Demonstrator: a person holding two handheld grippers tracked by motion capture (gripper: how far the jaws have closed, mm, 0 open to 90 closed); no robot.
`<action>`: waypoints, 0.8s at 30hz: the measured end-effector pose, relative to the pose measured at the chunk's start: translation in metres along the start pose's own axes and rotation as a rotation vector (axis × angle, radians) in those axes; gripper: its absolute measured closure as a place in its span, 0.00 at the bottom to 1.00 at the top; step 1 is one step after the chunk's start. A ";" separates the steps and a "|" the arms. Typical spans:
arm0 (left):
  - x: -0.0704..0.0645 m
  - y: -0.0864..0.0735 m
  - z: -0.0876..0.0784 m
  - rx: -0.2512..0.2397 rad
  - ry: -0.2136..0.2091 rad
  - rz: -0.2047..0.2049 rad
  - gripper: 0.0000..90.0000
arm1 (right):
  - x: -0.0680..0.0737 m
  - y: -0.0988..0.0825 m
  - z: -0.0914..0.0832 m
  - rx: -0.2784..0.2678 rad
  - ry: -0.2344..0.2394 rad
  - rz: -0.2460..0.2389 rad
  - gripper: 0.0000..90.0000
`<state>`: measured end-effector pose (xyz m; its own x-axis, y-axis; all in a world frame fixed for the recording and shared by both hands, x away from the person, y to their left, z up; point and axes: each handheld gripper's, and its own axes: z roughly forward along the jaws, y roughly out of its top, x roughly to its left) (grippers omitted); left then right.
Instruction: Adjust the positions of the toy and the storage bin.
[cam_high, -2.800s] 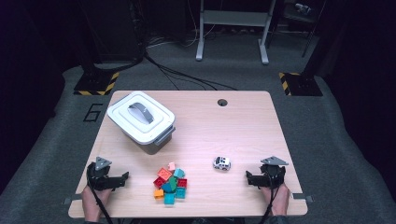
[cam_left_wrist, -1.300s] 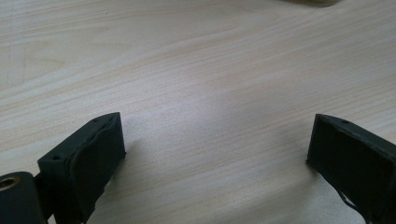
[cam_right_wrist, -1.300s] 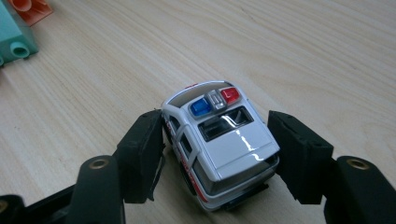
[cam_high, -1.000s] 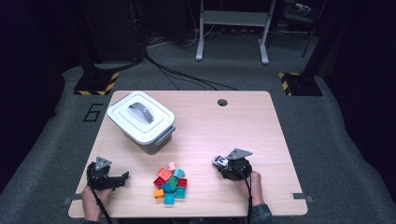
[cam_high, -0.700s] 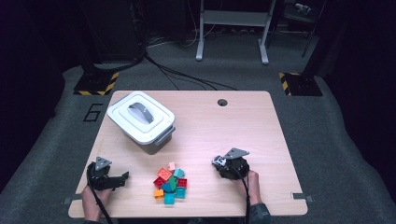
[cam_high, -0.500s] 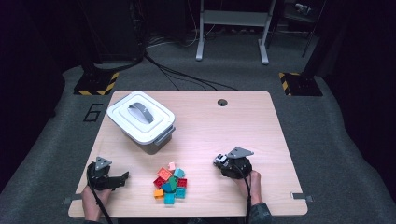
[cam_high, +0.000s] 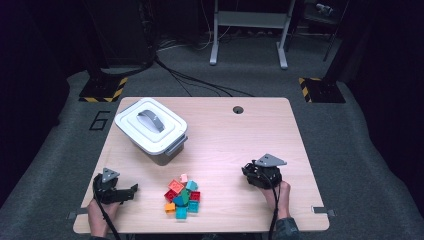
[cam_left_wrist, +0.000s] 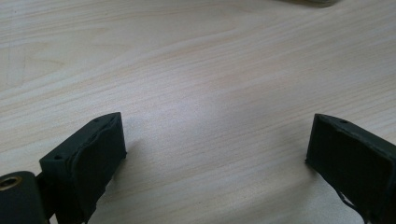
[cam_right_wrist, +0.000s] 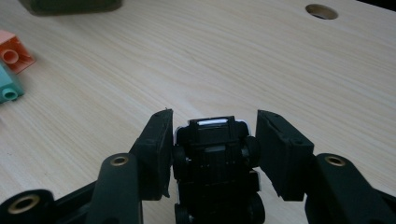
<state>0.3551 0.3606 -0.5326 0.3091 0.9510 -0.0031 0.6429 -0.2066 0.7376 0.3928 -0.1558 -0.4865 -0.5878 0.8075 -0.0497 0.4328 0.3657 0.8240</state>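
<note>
My right gripper (cam_high: 251, 172) sits at the front right of the wooden table (cam_high: 280, 130). In the right gripper view its jaws (cam_right_wrist: 212, 127) have just been closing and now press on both sides of a small toy car (cam_right_wrist: 212, 158), whose black underside and wheels face the camera, just above the tabletop. Held by a hand at the front left corner, my left gripper (cam_high: 131, 190) points right. Its jaws (cam_left_wrist: 215, 140) stand wide apart over bare wood with nothing between them.
A pile of several coloured bricks (cam_high: 182, 195) lies at the front centre, between the two grippers. A grey lidded box with a handle (cam_high: 151, 129) stands at the back left. A cable hole (cam_high: 238, 109) is near the table's far edge.
The right gripper came in from the table's right edge to the toy car, closed on it, and has since shifted slightly up and to the right with it. The left gripper kept still.
</note>
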 end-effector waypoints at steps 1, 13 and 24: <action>0.000 0.000 0.000 0.000 0.000 0.000 0.05 | 0.000 0.000 0.000 0.000 0.000 0.000 0.53; 0.000 0.000 0.000 0.000 0.001 0.001 0.05 | -0.046 -0.019 -0.037 -0.024 -0.138 0.121 0.53; 0.000 0.000 0.000 -0.002 0.000 0.000 0.05 | -0.081 -0.037 -0.058 0.012 -0.250 0.172 0.53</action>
<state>0.3554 0.3604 -0.5327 0.3086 0.9512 -0.0031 0.6419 -0.2058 0.7387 0.3846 -0.2615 -0.4798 -0.3196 0.9463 -0.0489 0.5198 0.2182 0.8260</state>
